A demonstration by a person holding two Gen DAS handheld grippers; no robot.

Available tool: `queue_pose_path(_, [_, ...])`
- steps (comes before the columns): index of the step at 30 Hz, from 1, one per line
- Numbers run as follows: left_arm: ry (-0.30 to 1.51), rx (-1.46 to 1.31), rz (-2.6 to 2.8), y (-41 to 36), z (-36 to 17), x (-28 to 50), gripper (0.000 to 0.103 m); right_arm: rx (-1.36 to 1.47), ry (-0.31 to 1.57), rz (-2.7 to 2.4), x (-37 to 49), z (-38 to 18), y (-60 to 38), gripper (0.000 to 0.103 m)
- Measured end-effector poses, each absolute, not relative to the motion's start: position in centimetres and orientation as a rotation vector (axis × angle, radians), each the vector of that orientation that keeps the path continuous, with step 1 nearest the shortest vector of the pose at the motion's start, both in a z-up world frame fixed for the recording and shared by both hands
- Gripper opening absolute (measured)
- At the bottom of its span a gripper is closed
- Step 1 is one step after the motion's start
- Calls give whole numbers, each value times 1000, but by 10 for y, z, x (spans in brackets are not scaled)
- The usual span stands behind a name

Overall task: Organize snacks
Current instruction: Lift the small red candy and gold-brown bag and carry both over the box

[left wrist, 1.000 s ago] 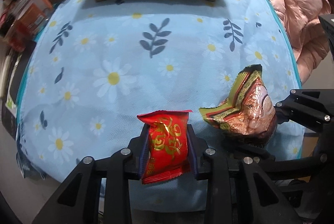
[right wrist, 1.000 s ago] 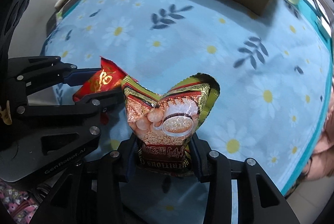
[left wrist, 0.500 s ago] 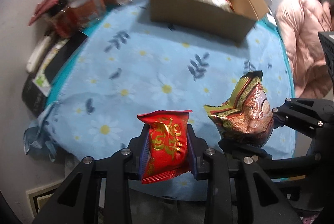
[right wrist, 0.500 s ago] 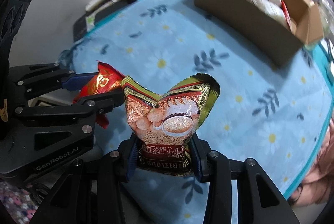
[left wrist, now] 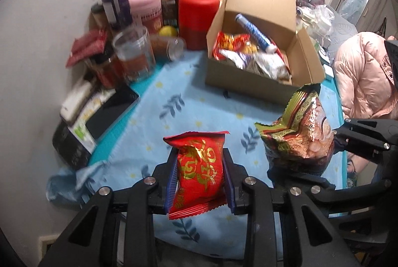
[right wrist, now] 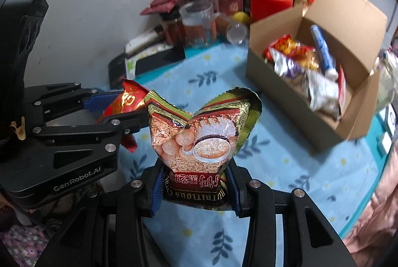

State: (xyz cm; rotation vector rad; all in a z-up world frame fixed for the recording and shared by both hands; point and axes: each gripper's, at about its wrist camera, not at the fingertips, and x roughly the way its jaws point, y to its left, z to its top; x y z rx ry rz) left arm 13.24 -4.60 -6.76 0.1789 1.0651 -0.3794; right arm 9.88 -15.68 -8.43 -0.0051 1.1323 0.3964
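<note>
My left gripper [left wrist: 200, 168] is shut on a red snack packet [left wrist: 199, 171] with gold print, held in the air above the near edge of the table. My right gripper [right wrist: 195, 173] is shut on a green-and-gold cereal packet [right wrist: 201, 135], also lifted. Both packets show in both views: the cereal packet [left wrist: 298, 135] to the right of the red one, the red packet [right wrist: 126, 100] at the left between the left gripper's fingers. An open cardboard box [left wrist: 251, 79] holding several snacks stands at the back of the table, its far flap up.
A blue daisy tablecloth [left wrist: 189, 112] covers the table. Jars, tins and packets crowd the back left corner by the wall, among them a red tin [left wrist: 197, 18], a pink tin [left wrist: 146, 6] and a clear jar [left wrist: 133, 53]. A person in a pink jacket [left wrist: 363, 75] sits at the right.
Both grippers have risen with their packets and tilted up, so the box's inside and the clutter by the wall have come into view. The grips are unchanged.
</note>
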Motion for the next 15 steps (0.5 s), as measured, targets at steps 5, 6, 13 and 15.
queue_pose_path(5, [1010, 181, -392, -56, -45, 149, 32, -17, 1085, 390, 117, -64, -165, 42])
queue_pose_path(6, [1002, 182, -397, -57, -42, 151, 32, -14, 1079, 384, 121, -59, -167, 42])
queue_pose_path(13, [950, 180, -423, -73, -18, 179, 32, -12, 1023, 342, 150, -32, -188, 42])
queue_pose_path(15, [938, 176, -433, -79, -12, 187, 32, -12, 1009, 331, 159, -25, -195, 42])
